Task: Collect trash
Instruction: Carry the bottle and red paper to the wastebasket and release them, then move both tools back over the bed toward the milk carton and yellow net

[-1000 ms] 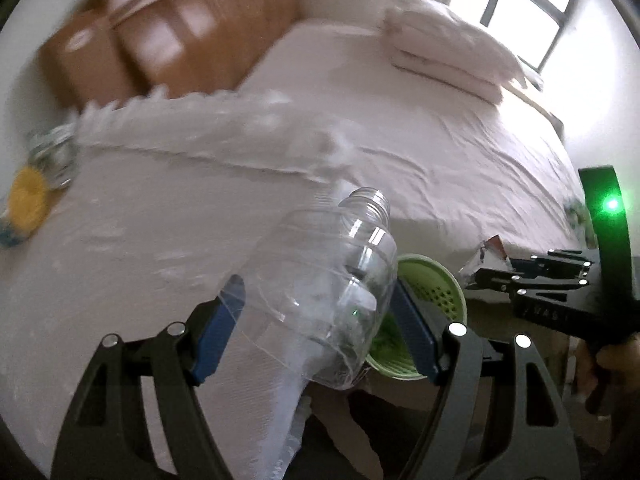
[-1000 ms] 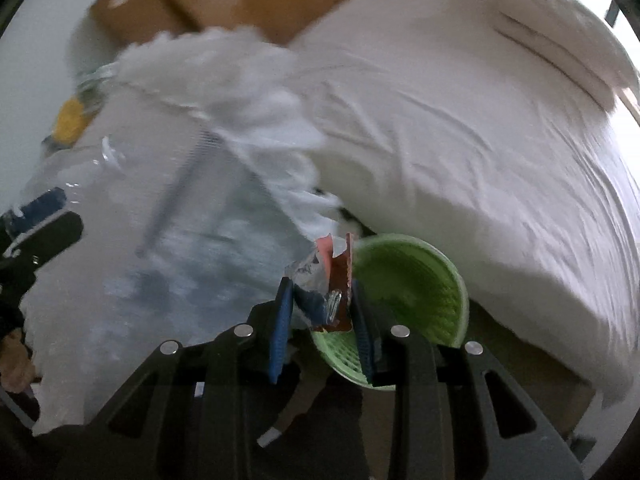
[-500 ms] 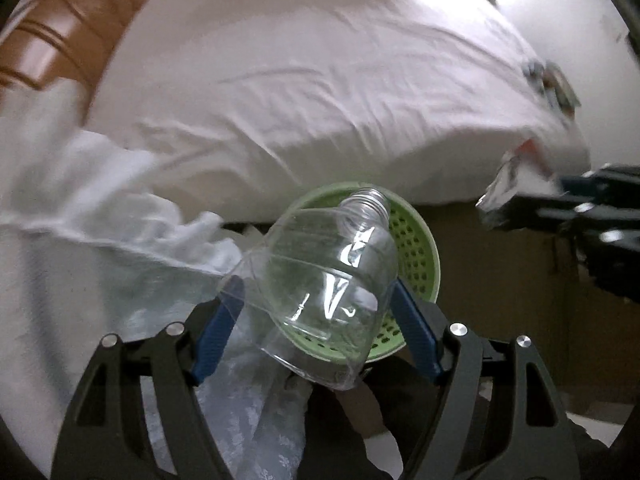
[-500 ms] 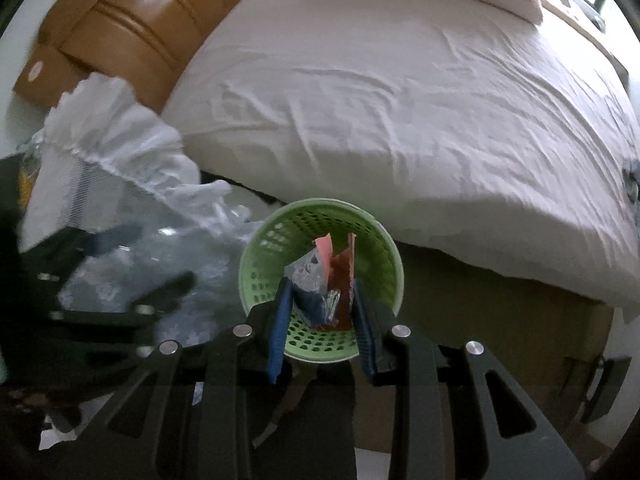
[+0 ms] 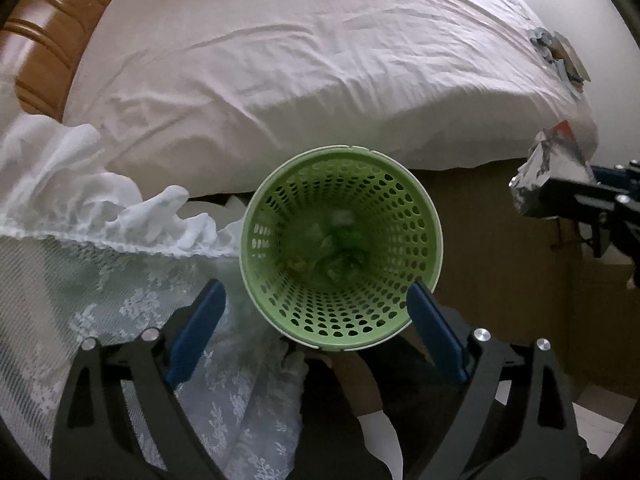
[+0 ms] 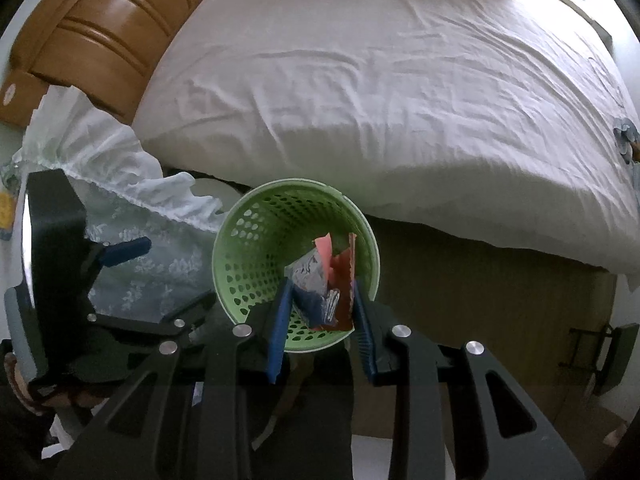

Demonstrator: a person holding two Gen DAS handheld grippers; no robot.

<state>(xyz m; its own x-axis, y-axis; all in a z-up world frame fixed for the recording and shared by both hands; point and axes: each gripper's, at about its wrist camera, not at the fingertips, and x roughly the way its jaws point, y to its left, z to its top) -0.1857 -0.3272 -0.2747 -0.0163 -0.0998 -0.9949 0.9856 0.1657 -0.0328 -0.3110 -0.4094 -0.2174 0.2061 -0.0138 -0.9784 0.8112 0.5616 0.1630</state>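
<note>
A green perforated basket (image 5: 256, 220) stands on the floor beside the bed, with clear crumpled trash (image 5: 336, 248) at its bottom. My left gripper (image 5: 316, 316) is open and empty right above the basket's mouth. My right gripper (image 6: 320, 312) is shut on a crumpled red, white and blue snack wrapper (image 6: 324, 280) and holds it over the basket's rim (image 6: 224, 232). The right gripper and the wrapper (image 5: 548, 168) also show at the right edge of the left wrist view. The left gripper (image 6: 124, 252) shows at the left of the right wrist view.
A bed with a white sheet (image 5: 320, 60) and a wooden headboard (image 6: 100, 40) fills the background. A white lace cloth (image 5: 100, 240) hangs to the left of the basket. Small items (image 5: 560, 56) lie on the bed's far right corner. A brown bed base (image 6: 480, 280) is behind the basket.
The clear plastic bottle has left my left gripper and dropped into the basket. The left gripper has moved over the basket. My right gripper still holds the wrapper, closer to the basket.
</note>
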